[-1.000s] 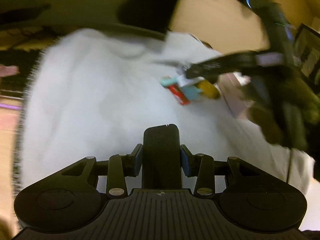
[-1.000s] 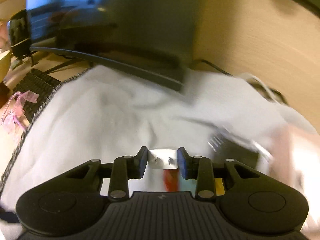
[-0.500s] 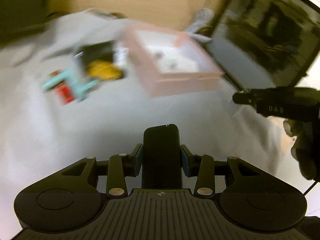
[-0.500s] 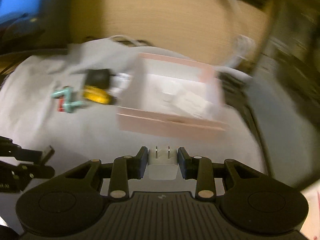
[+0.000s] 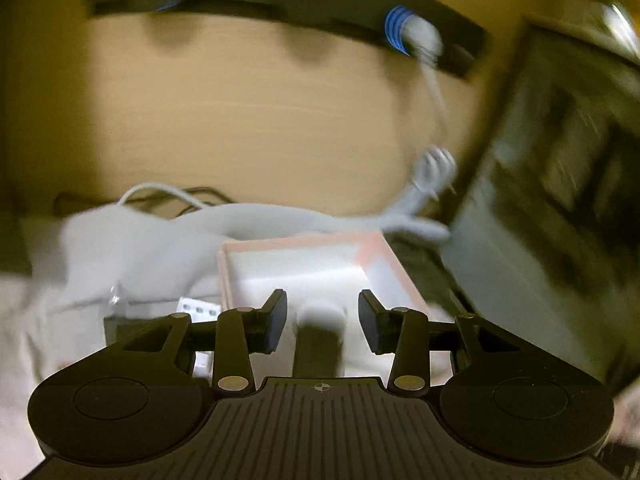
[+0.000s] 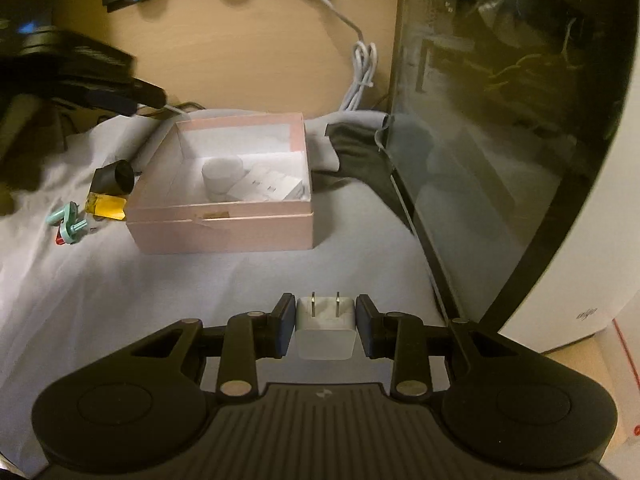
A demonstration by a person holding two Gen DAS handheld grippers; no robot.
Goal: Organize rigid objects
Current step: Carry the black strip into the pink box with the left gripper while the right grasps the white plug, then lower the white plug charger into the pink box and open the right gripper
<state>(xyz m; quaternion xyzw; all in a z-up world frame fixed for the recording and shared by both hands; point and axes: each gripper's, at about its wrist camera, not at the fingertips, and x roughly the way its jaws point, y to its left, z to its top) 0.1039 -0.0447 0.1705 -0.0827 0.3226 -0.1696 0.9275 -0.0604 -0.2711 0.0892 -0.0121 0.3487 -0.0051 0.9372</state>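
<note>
Charger (image 6: 325, 332): white, prongs forward, pinched in right hand-held gripper (image 6: 325, 330). Box (image 6: 224, 224) ahead-left, open. Advice: carry level over rim, lower inside, then release. Left hand-held gripper (image 5: 322, 322) spread wide above box, dark item between fingers, blurred.

We see a soft, matt white cloth (image 6: 120, 280), lightly creased. On it the pink box (image 6: 224, 228) looks like matt cardboard, white paper inside, with a torn patch on its near wall. The white charger (image 6: 325, 332) is smooth, slightly glossy plastic with two bright metal prongs. The right gripper (image 6: 325, 326) is matt black ribbed plastic with metal rivets. The far wall (image 6: 248, 48) looks like pale wood, and the dark panel (image 6: 500, 120) at right is glossy and reflective.
</note>
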